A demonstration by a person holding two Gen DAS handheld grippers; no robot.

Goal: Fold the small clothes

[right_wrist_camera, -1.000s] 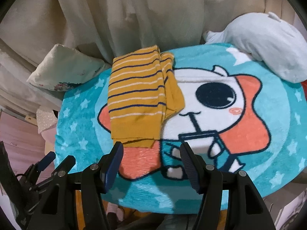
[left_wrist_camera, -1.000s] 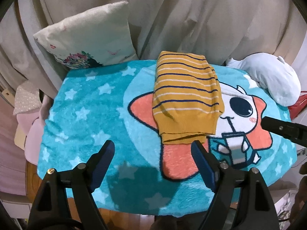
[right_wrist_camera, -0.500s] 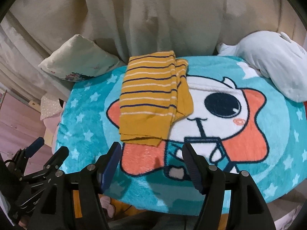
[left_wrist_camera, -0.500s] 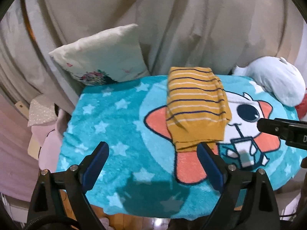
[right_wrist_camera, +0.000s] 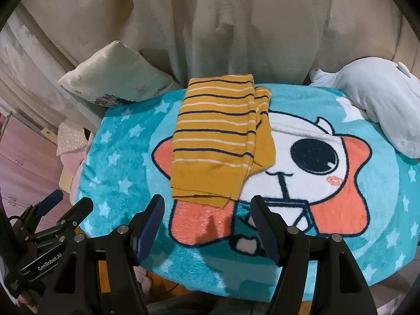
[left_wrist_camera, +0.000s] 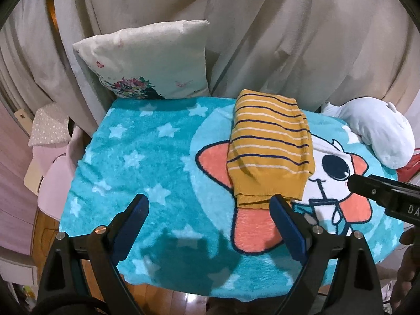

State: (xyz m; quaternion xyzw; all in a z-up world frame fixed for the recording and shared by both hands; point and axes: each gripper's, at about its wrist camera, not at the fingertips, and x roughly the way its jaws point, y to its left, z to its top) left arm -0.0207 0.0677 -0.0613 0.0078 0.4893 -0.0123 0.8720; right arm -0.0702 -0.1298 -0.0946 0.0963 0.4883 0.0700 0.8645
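**Both grippers raised, garment folded on blanket**

Left gripper [left_wrist_camera: 208,211] tilts steeply down over the near blanket [left_wrist_camera: 136,157], fingers spread wide, jaws just opened further, nothing between. Right gripper [right_wrist_camera: 207,210] angled likewise, released, empty. Folded striped sweater [right_wrist_camera: 218,141] lies mid-blanket, beyond both. No containers visible.

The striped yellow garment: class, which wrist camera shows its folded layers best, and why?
The right wrist view: the striped yellow garment sits near the centre, with its stacked hem edges and tucked sleeve visible. The left wrist view shows it further right, its near hem partly hidden behind a finger of the left claw.
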